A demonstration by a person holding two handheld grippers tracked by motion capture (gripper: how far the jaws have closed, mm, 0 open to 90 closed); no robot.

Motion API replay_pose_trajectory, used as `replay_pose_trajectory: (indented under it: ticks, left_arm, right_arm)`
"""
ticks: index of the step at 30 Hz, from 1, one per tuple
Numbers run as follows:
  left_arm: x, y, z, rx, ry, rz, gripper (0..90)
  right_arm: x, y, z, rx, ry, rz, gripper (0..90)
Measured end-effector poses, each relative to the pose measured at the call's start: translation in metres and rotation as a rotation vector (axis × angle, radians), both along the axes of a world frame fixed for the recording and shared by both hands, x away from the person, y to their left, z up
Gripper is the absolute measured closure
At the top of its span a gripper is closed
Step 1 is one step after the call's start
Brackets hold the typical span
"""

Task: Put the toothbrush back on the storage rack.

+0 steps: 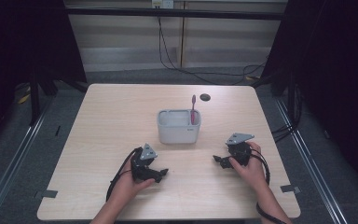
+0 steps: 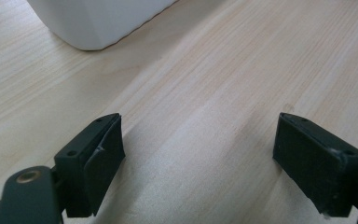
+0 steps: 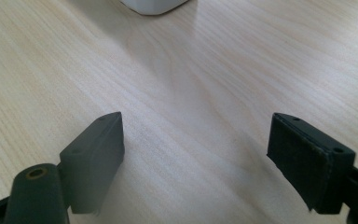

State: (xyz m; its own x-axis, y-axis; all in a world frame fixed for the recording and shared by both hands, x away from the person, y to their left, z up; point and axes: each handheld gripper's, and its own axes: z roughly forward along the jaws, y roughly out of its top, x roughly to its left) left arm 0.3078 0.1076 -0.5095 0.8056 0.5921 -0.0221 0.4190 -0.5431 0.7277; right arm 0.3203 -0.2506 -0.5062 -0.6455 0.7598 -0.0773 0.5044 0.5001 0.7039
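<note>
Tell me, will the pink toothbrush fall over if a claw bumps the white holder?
Probably it would only wobble. The pink toothbrush stands nearly upright against one wall of the white holder, which looks low and wide, so it should slide rather than tip. The thin brush looks light and may rattle or lean across.

I have both forearms coming in from my side, each hand wrapped around its gripper. My left hand [image 1: 128, 183] holds the left gripper [image 1: 161, 173] low, its jaws pointing toward my other hand, the grey three-cornered plate riding on top and the cable looping back beside my wrist. In the left gripper view its jaws stand wide apart with nothing between them. My right hand [image 1: 247, 168] holds the right gripper [image 1: 220, 161] aimed back the opposite way, so the two face each other, well apart. Its jaws are spread just as wide, nothing gripped, cable trailing along my forearm.
</note>
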Motion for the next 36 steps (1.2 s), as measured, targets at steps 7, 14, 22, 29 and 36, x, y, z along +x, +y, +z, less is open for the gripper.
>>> replay_pose_trajectory:
  ticks: [7, 14, 22, 29, 36]
  left_arm:
    - [0.0, 0.0, 0.0, -0.001, 0.0, 0.001, 15.7]
    - [-0.0001, -0.0001, 0.0, 0.0, 0.0, 0.001, 15.7]
    - [-0.0001, -0.0001, 0.0, -0.001, 0.0, 0.001, 15.7]
    - [-0.0001, 0.0, 0.0, 0.0, 0.0, 0.001, 15.7]
    - [-0.0001, -0.0001, 0.0, -0.001, 0.0, 0.001, 15.7]
  right_arm:
    - [-0.0001, 0.0016, -0.0004, 0.005, 0.0, 0.0, 18.5]
    - [0.0002, 0.0016, -0.0026, 0.035, 0.011, -0.013, 18.4]
    - [0.0003, -0.0013, -0.0051, 0.076, 0.029, -0.033, 18.3]
    - [0.0007, -0.003, -0.0067, 0.093, 0.03, -0.036, 18.0]
    - [0.0007, -0.003, -0.0067, 0.097, 0.036, -0.042, 17.8]
